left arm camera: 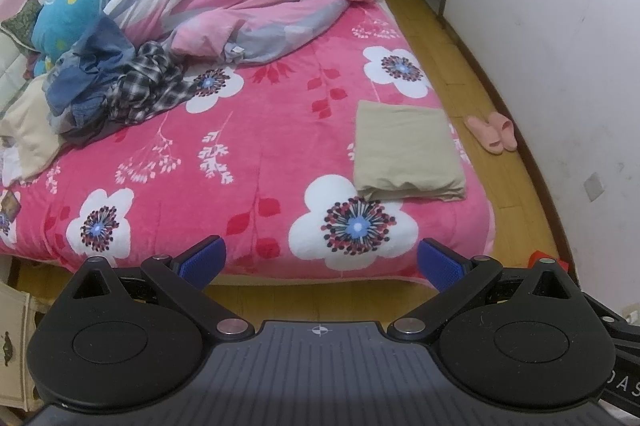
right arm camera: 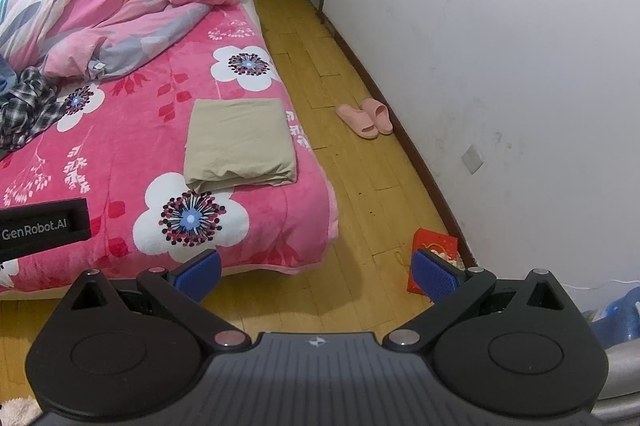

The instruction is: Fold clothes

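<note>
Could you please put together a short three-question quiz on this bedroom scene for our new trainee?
1. True or false: the left tongs and right tongs are both open and empty.
2. Where does the folded beige cloth lie: A) on the floor, B) on the bed near its right edge, C) on the pile of clothes?
3. What stands on the floor by the wall?

Key: 1 true; 2 B; 3 a pair of pink slippers.

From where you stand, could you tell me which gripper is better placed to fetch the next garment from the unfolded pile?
Probably the left gripper: its view holds the whole pile, while the right gripper sees only its plaid edge.
</note>
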`<state>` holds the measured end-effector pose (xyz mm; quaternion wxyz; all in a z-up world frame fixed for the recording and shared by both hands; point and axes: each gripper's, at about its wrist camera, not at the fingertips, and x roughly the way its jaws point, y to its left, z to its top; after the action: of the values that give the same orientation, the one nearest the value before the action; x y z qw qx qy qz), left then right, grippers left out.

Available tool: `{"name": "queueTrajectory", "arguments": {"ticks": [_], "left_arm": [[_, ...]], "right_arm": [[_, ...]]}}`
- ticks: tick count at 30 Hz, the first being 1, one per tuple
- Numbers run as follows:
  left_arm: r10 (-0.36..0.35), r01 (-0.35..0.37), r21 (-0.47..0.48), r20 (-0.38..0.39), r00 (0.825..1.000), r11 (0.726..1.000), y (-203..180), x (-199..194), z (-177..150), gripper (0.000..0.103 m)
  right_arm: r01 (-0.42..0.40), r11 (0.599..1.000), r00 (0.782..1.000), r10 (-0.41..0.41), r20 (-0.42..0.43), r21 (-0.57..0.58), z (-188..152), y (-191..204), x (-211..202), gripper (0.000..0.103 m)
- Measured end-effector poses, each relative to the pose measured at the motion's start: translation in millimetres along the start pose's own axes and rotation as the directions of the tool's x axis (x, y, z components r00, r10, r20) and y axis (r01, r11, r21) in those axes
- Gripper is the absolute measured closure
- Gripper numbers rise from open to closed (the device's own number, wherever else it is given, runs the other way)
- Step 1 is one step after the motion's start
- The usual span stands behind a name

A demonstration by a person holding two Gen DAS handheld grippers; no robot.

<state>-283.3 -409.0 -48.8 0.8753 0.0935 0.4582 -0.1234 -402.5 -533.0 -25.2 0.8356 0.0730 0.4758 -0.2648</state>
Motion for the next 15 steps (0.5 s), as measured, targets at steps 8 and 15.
{"name": "queueTrajectory", "arguments": {"ticks": [8,15], "left_arm": [[-0.001,0.001,-0.002,-0.004,1.000,1.000,-0.5,-0.6,-2.4,0.000],[0.001,-0.001,-0.005,-0.001,1.000,1.000,-0.5,-2.0,-4.0,0.000]], "right_arm": [[0.004,1.000,1.000,-0.004,-0.002,-0.003,-2.2,0.5,-1.7,0.000],[0.002,1.000,1.000,-0.002,-0.001,-0.006,-3.9,0.5,-2.2,0.000]]}}
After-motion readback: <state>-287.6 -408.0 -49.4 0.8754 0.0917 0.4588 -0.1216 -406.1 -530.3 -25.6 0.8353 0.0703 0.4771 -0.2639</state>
